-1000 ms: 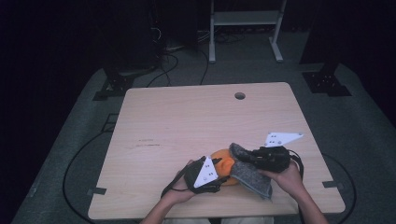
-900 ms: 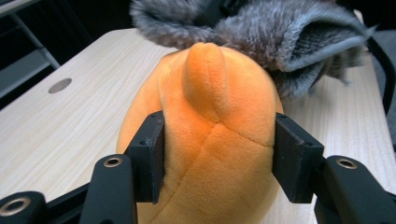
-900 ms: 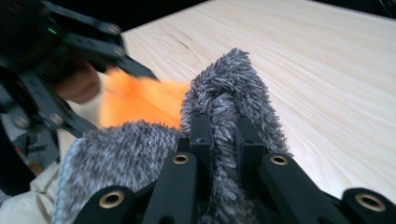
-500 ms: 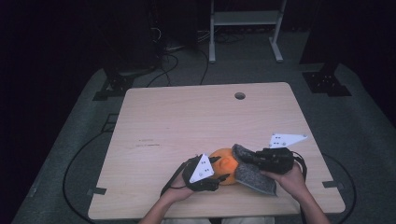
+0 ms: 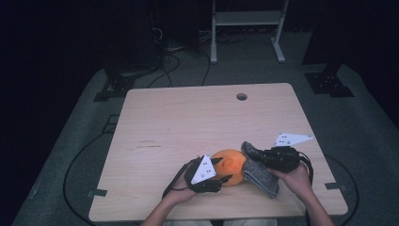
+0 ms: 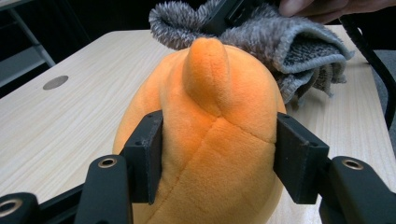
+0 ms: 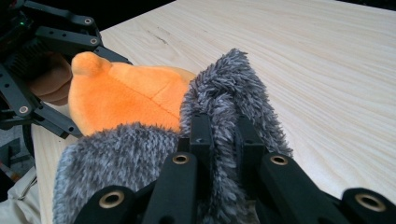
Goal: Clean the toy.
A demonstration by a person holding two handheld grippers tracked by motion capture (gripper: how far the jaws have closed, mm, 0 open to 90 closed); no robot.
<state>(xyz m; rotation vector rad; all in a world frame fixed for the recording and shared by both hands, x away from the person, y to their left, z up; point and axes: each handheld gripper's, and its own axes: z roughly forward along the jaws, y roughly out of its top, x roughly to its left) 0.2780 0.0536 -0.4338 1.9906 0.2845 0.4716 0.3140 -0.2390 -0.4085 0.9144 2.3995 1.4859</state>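
Note:
An orange plush toy [image 5: 229, 165] lies on the wooden table [image 5: 188, 122] near its front edge. My left gripper [image 5: 225, 170] holds it from the left, and both pads press into its sides [image 6: 210, 130]. Those jaws have just been opening a little with the toy still between them. My right gripper [image 5: 256, 154] is shut on a fold of a grey fuzzy cloth [image 5: 261, 176]. The cloth [image 7: 224, 88] drapes against the toy's right side [image 7: 126, 102] and hangs down onto the table. In the left gripper view the cloth [image 6: 280, 37] bunches just behind the toy.
A round cable hole [image 5: 242, 96] sits near the table's far edge. Beyond the table stand a white metal frame [image 5: 247, 19] and black stand feet [image 5: 329, 84], with cables on the grey floor. The person's forearms enter from the bottom.
My right gripper has sunk slightly with the grey cloth, which now rests closer against the orange toy. The left hand has stayed where it was.

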